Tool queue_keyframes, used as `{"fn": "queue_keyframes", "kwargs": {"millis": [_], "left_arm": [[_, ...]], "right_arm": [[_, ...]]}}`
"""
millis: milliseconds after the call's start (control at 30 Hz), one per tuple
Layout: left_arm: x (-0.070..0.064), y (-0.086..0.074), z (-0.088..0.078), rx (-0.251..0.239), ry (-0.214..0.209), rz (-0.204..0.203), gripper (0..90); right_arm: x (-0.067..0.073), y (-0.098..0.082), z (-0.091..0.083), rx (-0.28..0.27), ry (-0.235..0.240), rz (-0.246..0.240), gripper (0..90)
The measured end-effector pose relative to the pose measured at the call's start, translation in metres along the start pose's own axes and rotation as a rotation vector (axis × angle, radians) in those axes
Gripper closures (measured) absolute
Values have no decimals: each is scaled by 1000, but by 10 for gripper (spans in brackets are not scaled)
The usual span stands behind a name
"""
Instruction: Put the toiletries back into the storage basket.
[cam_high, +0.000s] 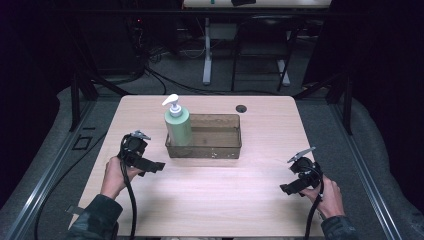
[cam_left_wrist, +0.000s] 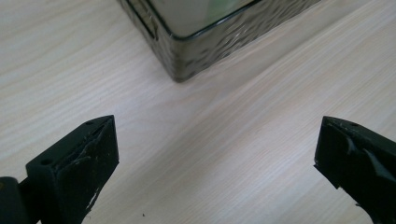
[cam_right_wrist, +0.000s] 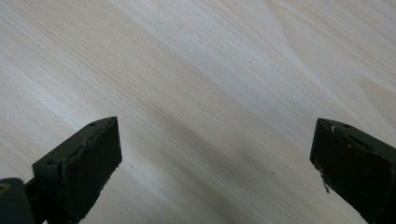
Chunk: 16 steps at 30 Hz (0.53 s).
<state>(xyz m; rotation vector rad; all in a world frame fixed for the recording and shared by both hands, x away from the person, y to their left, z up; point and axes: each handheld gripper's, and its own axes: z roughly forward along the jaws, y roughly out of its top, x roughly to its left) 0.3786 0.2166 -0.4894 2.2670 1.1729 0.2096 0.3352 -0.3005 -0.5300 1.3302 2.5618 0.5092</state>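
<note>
Bare pale wooden table (cam_high: 215, 195) lies open between both grippers; the smoky clear plastic tray (cam_high: 210, 150) blocks the middle. A green pump soap bottle (cam_high: 178, 125) stands tall in its left end

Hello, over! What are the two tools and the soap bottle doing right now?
Left tool open, empty, near the tray corner. Right tool open, empty, over bare table. Soap bottle upright in tray's left end. Nothing in the way.

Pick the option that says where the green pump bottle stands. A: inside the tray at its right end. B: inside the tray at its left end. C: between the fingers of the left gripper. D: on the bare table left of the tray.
B: in the high view the pump bottle stands upright inside the tray, against its left end.
</note>
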Motion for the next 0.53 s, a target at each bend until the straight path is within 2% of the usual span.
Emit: {"fn": "queue_keyframes", "kwargs": {"millis": [133,200,233,367,433,533], "left_arm": [[5,-10,10,6,-2,-27,0],[7,-14,15,37,16,-23,0],[8,-16,19,47,10,-28,0],[13,-18,25,74,10,-35,0],[14,-18,26,66,4,-47,0],[15,-18,27,75,2,-40,0]], "right_arm": [[0,0,0,-2,1,-1,16],[0,0,1,0,-6,-9,16],[1,0,1,1,-5,-9,16],[1,0,2,3,-3,-10,15],[1,0,3,2,0,-8,14],[0,0,4,5,-4,-13,13]]}}
